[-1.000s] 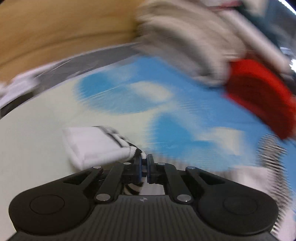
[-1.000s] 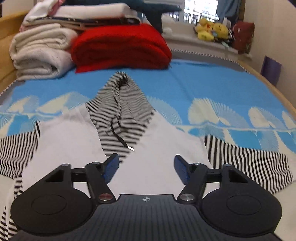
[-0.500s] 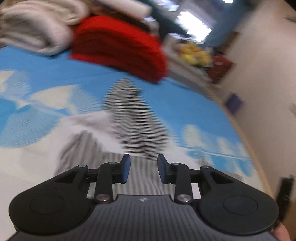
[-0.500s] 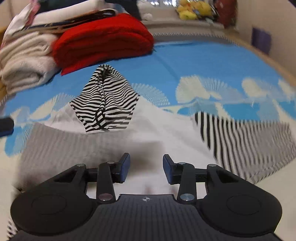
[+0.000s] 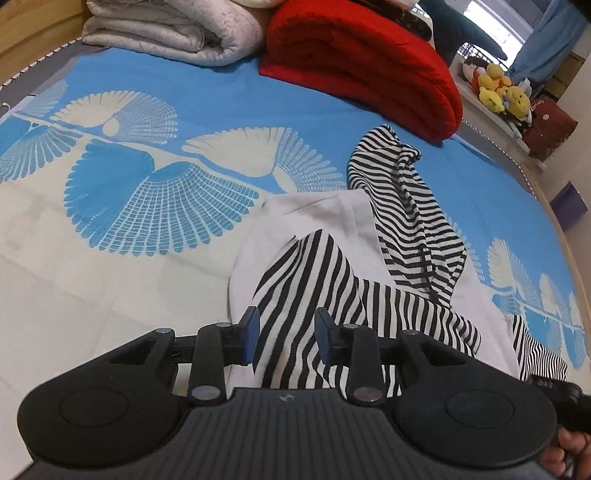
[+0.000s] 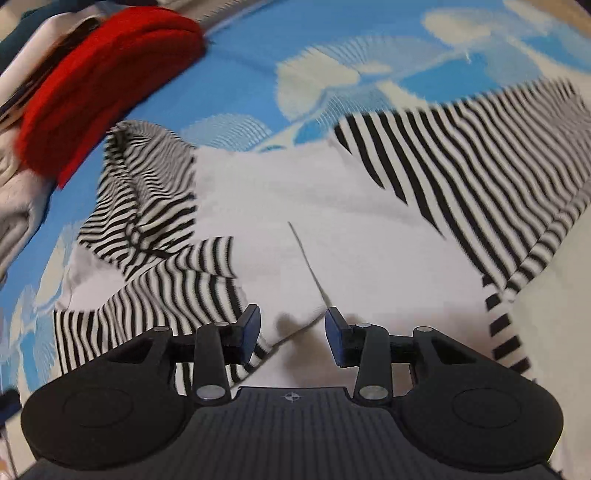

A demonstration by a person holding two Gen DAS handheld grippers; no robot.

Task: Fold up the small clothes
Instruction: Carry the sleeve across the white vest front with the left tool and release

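Note:
A small hoodie lies flat on the blue and cream bedspread (image 5: 129, 280). It has a white body (image 5: 321, 214), a black-and-white striped hood (image 5: 402, 206) and striped sleeves. One striped sleeve (image 5: 306, 280) is folded across the white body. My left gripper (image 5: 286, 328) hovers open just above that sleeve, with nothing between its pads. In the right wrist view the folded sleeve (image 6: 177, 295) lies at the left and the other sleeve (image 6: 461, 155) is spread out to the right. My right gripper (image 6: 293, 326) stands open over the white body (image 6: 314, 206) and holds nothing.
A folded red blanket (image 5: 362, 62) and a pale folded quilt (image 5: 177, 29) lie at the head of the bed beyond the hood. Plush toys (image 5: 498, 88) sit on a ledge at the far right. A hand (image 5: 565, 450) shows at the lower right corner.
My left gripper let go of the striped sleeve cuff, opened and swung over the folded sleeve. The right gripper narrowed its jaws, dropped closer to the white body and rolled.

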